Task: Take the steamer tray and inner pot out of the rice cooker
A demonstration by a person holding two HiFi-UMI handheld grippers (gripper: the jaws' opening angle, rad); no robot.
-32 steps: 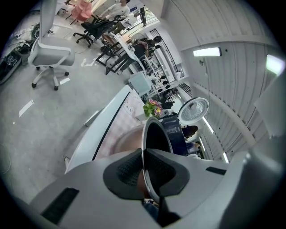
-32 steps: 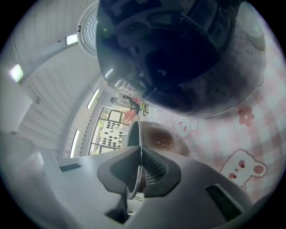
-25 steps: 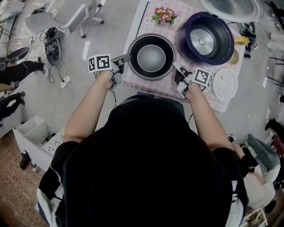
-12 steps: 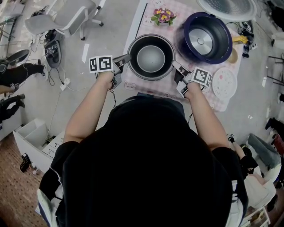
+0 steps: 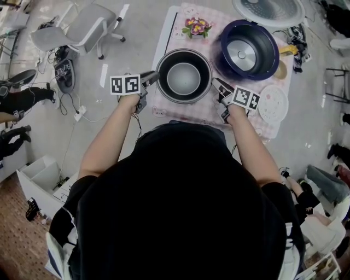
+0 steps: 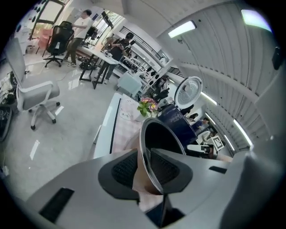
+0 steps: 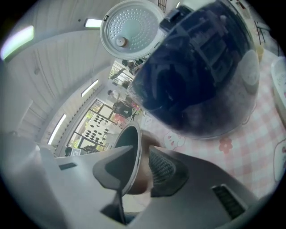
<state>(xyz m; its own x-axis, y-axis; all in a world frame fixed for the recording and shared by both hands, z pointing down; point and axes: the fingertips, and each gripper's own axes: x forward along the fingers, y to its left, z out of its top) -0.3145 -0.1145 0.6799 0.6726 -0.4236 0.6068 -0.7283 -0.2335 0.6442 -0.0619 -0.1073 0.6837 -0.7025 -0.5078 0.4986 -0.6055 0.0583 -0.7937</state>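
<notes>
The dark inner pot (image 5: 184, 54) stands upright on the pink checked cloth, left of the navy rice cooker (image 5: 249, 49). My left gripper (image 5: 151, 77) is at its left rim and my right gripper (image 5: 219, 85) at its right rim. In the left gripper view the thin pot rim (image 6: 145, 147) runs between the pads of the left gripper (image 6: 144, 167) with gaps beside it. The right gripper (image 7: 138, 170) likewise straddles the pot rim (image 7: 134, 147) loosely. Both pairs of jaws have just been opening and stand open around the rim. The white steamer tray (image 5: 273, 103) lies flat at the cloth's right.
The cooker's lid (image 5: 268, 10) stands raised behind it. A small flower pot (image 5: 196, 25) sits at the far end of the cloth. The table's near edge (image 5: 180, 116) runs just in front of me. An office chair (image 5: 82, 27) and cables are on the floor to the left.
Both grippers have rolled slightly, their marker cubes now sit more level, and their fingers have eased off the pot rim. The pot stays in its place on the cloth.
</notes>
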